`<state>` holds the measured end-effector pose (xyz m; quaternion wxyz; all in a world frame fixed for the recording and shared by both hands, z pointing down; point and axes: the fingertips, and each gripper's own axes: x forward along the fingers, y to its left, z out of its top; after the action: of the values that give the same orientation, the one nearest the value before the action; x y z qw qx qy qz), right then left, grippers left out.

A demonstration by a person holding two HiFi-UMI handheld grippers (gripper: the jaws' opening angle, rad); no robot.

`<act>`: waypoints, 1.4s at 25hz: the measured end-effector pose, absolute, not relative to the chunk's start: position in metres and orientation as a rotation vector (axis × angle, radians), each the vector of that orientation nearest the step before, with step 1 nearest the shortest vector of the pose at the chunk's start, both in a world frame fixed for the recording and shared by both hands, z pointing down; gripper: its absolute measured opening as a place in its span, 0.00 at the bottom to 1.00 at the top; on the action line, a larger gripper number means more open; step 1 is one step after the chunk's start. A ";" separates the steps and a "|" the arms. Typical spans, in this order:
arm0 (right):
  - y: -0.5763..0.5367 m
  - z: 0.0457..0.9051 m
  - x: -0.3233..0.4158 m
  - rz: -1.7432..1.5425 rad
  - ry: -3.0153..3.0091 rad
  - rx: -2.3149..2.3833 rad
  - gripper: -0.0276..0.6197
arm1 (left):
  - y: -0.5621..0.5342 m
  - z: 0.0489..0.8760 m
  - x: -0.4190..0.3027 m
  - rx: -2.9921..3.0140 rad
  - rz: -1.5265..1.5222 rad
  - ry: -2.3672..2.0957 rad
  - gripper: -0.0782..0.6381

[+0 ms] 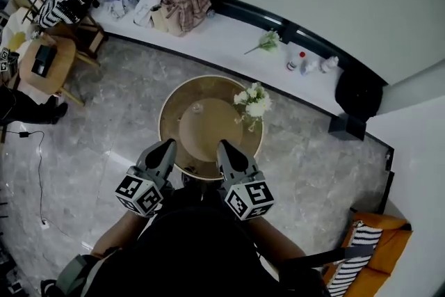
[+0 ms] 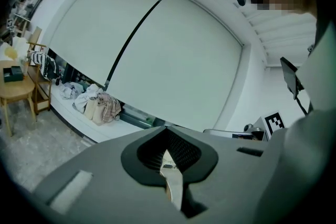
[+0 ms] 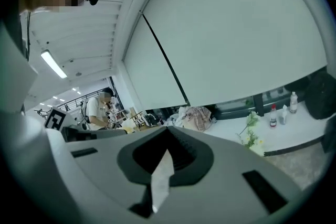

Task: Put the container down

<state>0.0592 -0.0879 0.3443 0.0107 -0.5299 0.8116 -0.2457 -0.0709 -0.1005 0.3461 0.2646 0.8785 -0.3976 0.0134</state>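
The container looks to be the small clear vessel standing on the round desk, a little left of its centre and well apart from both of your grippers; it is too small in the head view to make out more. A bunch of white flowers stands near the desk's right rim. Your left gripper and right gripper show side by side over the desk's near edge, close in front of your body and aimed toward the window wall. In the left gripper view the fingers are clenched together with nothing between them, and the right gripper view shows the same. Beyond the desk, a white ledge carries a heap of clothes, a loose flower sprig and some small bottles.
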 end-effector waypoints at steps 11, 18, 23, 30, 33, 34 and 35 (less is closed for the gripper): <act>-0.067 0.303 0.065 -0.587 2.489 -1.684 0.05 | -0.098 0.309 -0.059 2.440 -0.055 -1.065 0.11; -0.060 0.296 0.056 -0.563 2.474 -1.691 0.05 | -0.092 0.305 -0.059 2.469 -0.056 -1.014 0.12; -0.057 0.294 0.046 -0.530 2.478 -1.705 0.05 | -0.091 0.306 -0.068 2.476 -0.063 -1.008 0.12; -0.058 0.299 0.030 -0.556 2.462 -1.728 0.05 | -0.094 0.312 -0.085 2.461 -0.050 -0.993 0.12; -0.059 0.300 0.024 -0.559 2.462 -1.726 0.05 | -0.097 0.314 -0.090 2.459 -0.047 -0.992 0.12; -0.059 0.301 0.022 -0.559 2.464 -1.722 0.05 | -0.098 0.315 -0.092 2.458 -0.045 -0.991 0.12; -0.059 0.301 0.019 -0.558 2.467 -1.718 0.05 | -0.098 0.316 -0.093 2.459 -0.044 -0.988 0.12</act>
<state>0.0192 -0.0589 0.3012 0.0421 -0.5614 0.8061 -0.1823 -0.0934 -0.0981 0.3156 0.2433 0.8998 -0.3617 -0.0160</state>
